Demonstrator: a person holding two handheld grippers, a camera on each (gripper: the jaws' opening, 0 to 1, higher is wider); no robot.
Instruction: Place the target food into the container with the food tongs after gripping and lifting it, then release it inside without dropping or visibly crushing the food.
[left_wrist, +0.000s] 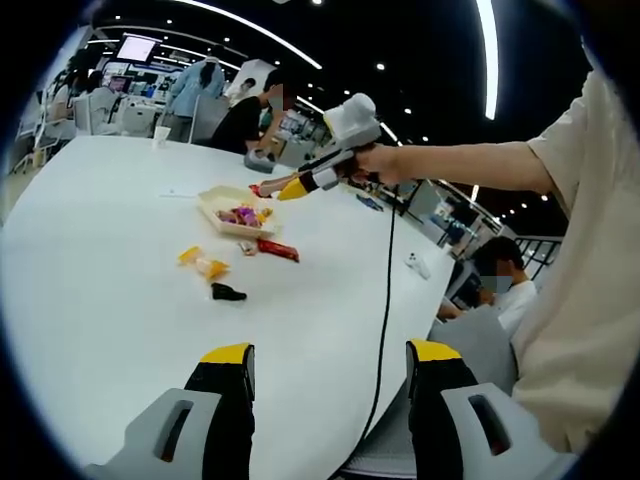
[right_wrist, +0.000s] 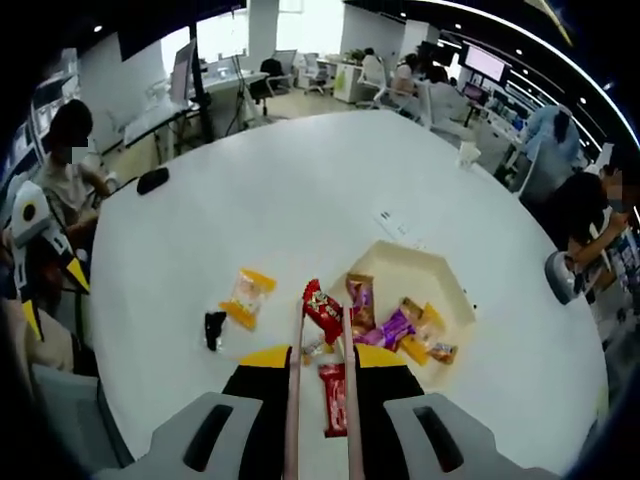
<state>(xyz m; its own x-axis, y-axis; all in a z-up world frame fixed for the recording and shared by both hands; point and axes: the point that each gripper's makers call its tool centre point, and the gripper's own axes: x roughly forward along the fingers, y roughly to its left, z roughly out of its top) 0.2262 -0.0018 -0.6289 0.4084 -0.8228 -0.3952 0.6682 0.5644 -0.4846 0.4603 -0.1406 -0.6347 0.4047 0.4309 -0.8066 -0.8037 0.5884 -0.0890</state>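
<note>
A person's bare forearm reaches in from the right of the left gripper view, the hand (left_wrist: 383, 163) wrapped round the handle of the right gripper (left_wrist: 270, 189), which is held level above a large white worktop (left_wrist: 110, 250) with its tip pointing left over a cream tray (left_wrist: 212, 203). In the right gripper view that gripper's (right_wrist: 323, 312) jaws are drawn in against the two arms of a pair of food tongs (right_wrist: 298, 400), which run forward between them, and the tong tips pinch a red-wrapped snack (right_wrist: 322, 310) lifted clear of the worktop, just left of the tray's near-left corner. The tray (right_wrist: 400, 262) already holds several purple, orange and brown wrapped sweets (right_wrist: 395, 326). A second red snack bar (right_wrist: 333, 398) lies on the worktop directly below the tongs, between the jaws. Further left lie a yellow packet (right_wrist: 245, 295) and a small black item (right_wrist: 214, 329). The left gripper (left_wrist: 328, 352) hangs back near the worktop's near edge, its yellow-tipped jaws spread wide with nothing between them; the snacks lie well beyond them. A black cable (left_wrist: 384, 310) trails down from the right gripper. People sit at desks in the background.
</note>
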